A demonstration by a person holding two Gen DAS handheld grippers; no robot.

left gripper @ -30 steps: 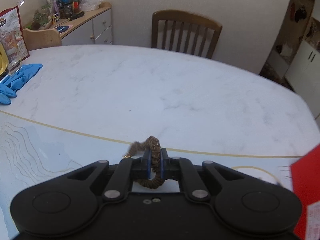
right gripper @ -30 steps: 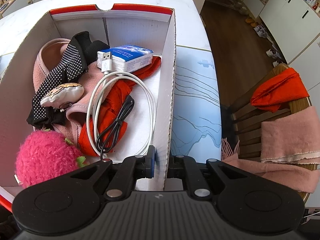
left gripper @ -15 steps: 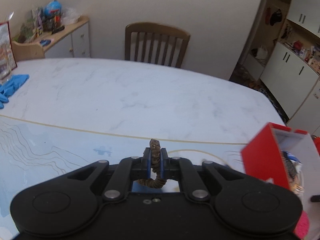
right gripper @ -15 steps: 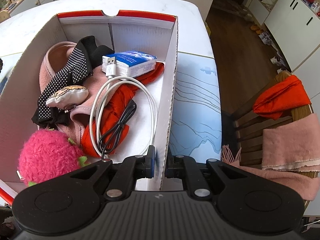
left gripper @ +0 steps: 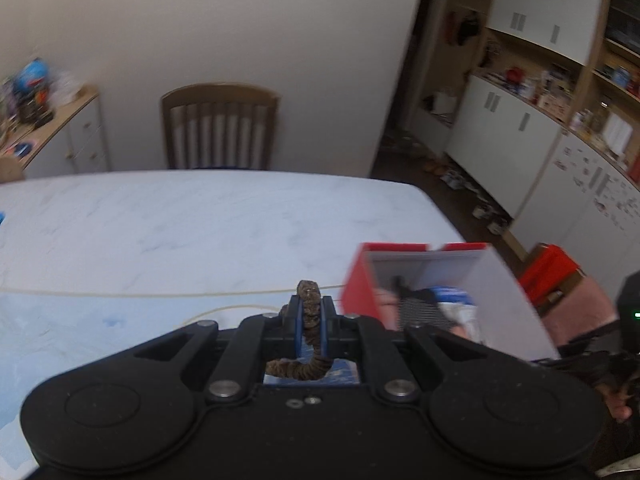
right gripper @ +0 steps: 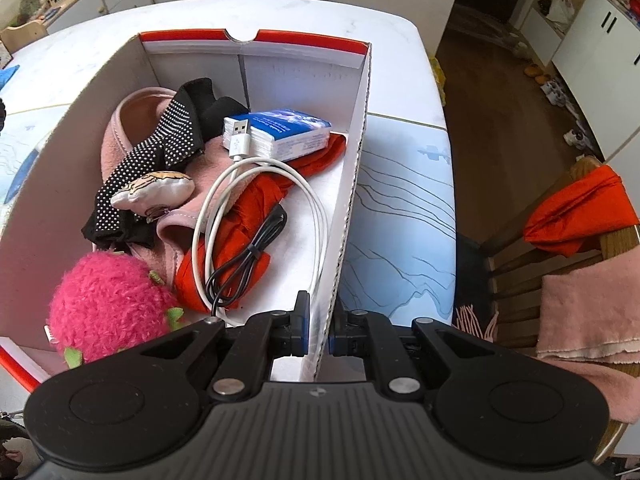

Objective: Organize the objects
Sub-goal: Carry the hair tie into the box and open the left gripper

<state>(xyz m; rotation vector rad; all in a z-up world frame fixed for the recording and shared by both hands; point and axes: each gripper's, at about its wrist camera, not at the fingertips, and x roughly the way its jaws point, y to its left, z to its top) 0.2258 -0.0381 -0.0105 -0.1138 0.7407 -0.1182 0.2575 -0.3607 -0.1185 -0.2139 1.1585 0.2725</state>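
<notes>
- Blurring smears the left wrist view; shelf clutter at right and the sideboard at upper left are hard to make out.
- Left gripper point(left gripper: 311, 322) at lower centre is clamped on a brown band point(left gripper: 309, 300); the band's lower end curls behind the pads, partly hidden.
- Right gripper point(right gripper: 318, 330) pinches the box point(right gripper: 352, 184) by its right wall, at bottom centre.
- Box contents overlap: pink plush point(right gripper: 108, 306), studded black cloth point(right gripper: 160, 148), white cable point(right gripper: 256, 216), black cable point(right gripper: 248, 256), red cloth point(right gripper: 244, 216), tissue pack point(right gripper: 288, 132).
- Pack's print is too small to read.
- Box stands on the table point(left gripper: 192, 224), cut off at lower left in the right wrist view.
</notes>
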